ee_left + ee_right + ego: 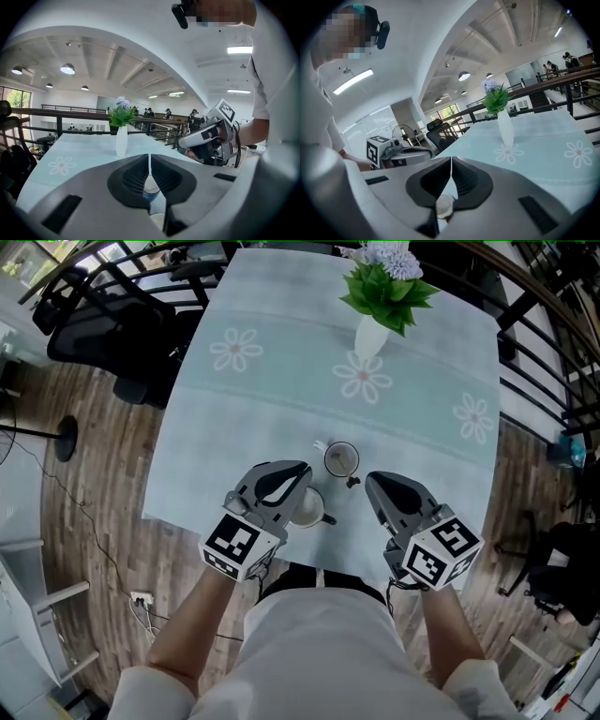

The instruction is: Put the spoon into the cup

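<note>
Treat the spoon (320, 445), apparently standing in the cup (356, 463) with its pale handle over the rim, as light, stiff, slick, best pinched mid-handle, noting left gripper (302, 472) and right gripper (372, 480) just short of the cup, both pressed together on nothing

The tablecloth (281, 409) looks like matt woven cloth. The floor (94, 493) is grainy wood planking; the vase (370, 337) is smooth, glossy white.

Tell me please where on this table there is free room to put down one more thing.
Free: the wide strip of tablecloth between the vase and the dark-rimmed cup, and the far left part around the daisy print. Crowded: the near edge, where the dark-rimmed cup, the white cup, the left tongs and the right tongs are close together.
</note>
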Available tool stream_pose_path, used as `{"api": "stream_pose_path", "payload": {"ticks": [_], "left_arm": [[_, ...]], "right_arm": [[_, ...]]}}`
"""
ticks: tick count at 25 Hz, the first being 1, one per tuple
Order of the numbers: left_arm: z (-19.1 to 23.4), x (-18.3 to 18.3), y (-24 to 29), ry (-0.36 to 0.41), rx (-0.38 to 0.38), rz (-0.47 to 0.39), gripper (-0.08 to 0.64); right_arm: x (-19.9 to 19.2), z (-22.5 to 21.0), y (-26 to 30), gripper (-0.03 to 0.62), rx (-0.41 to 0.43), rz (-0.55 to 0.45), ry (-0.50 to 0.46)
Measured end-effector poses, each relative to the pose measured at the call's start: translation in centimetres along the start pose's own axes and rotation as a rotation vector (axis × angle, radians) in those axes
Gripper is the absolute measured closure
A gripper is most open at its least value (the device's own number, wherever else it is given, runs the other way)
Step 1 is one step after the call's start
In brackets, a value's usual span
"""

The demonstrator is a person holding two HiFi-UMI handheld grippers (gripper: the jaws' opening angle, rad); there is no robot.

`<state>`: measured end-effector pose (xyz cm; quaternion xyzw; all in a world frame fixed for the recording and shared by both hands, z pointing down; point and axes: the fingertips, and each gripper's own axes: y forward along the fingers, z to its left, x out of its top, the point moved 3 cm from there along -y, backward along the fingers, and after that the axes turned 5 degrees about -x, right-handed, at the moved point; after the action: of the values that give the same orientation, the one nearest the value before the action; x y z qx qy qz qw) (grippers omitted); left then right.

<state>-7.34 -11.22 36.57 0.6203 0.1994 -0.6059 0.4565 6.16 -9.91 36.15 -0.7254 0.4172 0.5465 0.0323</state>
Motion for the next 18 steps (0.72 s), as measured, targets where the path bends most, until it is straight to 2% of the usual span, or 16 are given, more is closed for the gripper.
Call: {"api": "stream_pose_path", "payload": {"ticks": [18], "left_arm": [[-0.8, 3.5, -3.0, 0.036, -0.020, -0.045, 0.538]], "right_arm": [[1.5, 3.1, -0.4, 0.569, 0.000, -0.020, -0.070]]}}
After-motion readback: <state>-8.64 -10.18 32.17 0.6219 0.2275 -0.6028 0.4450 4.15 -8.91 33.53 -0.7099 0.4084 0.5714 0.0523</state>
